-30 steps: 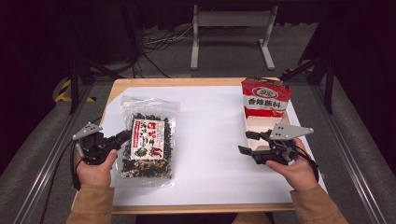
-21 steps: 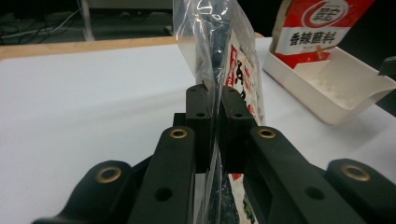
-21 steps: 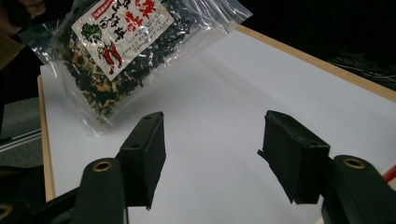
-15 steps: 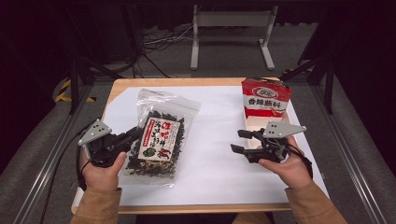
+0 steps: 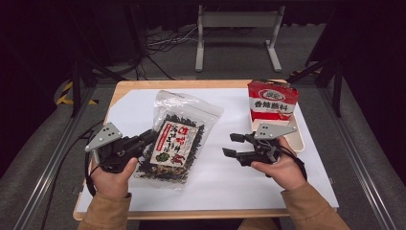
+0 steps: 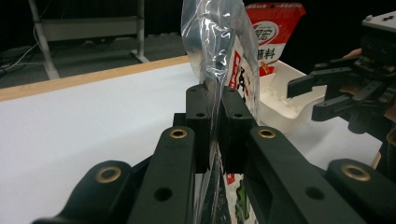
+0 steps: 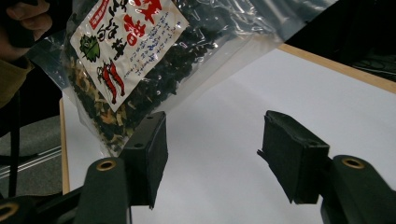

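A clear plastic bag (image 5: 178, 139) of dark dried flakes with a red and white label is held up off the white table sheet, tilted to the right. My left gripper (image 5: 149, 138) is shut on the bag's left edge; in the left gripper view its black pads (image 6: 232, 122) pinch the clear film (image 6: 211, 51). My right gripper (image 5: 230, 144) stands open to the right of the bag, pointing toward it, with nothing between its pads (image 7: 152, 144). The right gripper view has the bag (image 7: 140, 56) hanging ahead, above the table.
A red and white packet (image 5: 272, 99) stands upright in a white tray (image 5: 300, 139) at the table's right side. The white sheet (image 5: 220, 177) covers the wooden table. Dark floor, cables and a metal stand lie beyond the far edge.
The bag lay flat on the table; the left gripper has lifted its left side and carried it to the right. The right gripper has moved left toward the bag, still open.
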Action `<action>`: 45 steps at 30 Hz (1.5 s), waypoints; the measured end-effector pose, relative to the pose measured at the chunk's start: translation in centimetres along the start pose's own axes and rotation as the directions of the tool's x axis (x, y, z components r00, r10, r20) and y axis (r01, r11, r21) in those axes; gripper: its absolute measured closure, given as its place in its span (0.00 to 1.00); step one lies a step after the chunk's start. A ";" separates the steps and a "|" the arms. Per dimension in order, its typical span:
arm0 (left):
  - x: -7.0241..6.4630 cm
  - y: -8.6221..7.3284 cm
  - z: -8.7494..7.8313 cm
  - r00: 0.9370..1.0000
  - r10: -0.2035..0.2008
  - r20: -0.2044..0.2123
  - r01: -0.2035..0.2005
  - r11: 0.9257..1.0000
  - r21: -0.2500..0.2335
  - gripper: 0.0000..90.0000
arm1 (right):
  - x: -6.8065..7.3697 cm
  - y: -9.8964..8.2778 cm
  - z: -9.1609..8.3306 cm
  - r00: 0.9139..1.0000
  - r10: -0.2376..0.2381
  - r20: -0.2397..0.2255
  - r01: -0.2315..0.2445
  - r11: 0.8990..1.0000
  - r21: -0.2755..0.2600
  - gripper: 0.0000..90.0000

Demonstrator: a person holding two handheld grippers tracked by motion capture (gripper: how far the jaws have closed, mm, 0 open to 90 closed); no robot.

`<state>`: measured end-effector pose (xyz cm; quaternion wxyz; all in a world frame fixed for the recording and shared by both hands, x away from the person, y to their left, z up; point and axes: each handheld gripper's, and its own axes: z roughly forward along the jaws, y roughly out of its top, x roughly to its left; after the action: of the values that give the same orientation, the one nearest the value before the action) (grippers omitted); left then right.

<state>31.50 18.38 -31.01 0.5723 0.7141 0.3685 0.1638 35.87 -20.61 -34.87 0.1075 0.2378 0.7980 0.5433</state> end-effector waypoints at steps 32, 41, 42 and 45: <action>-1.5 -0.5 1.6 0.990 0.028 0.138 -0.021 0.998 -0.052 0.92 | 0.3 0.0 3.2 0.986 0.082 -0.149 -0.091 0.994 -0.057 0.66; -1.4 -0.7 1.7 0.990 0.023 0.136 -0.017 0.999 -0.045 0.91 | 0.0 0.3 2.1 0.965 0.107 -0.241 -0.110 0.994 0.002 0.86; -1.3 -0.7 1.7 0.990 0.014 0.141 -0.008 0.999 -0.042 0.91 | 0.0 0.3 2.0 0.963 0.113 -0.247 -0.115 0.993 0.007 0.87; -1.2 -0.7 1.8 0.989 0.005 0.146 0.001 0.999 -0.041 0.90 | 0.1 0.4 1.8 0.957 0.131 -0.258 -0.131 0.991 0.017 0.88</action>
<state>31.59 16.34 -32.01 0.6120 0.7127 0.3216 0.1189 36.66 -18.97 -35.20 -0.0337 0.2169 0.7876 0.5758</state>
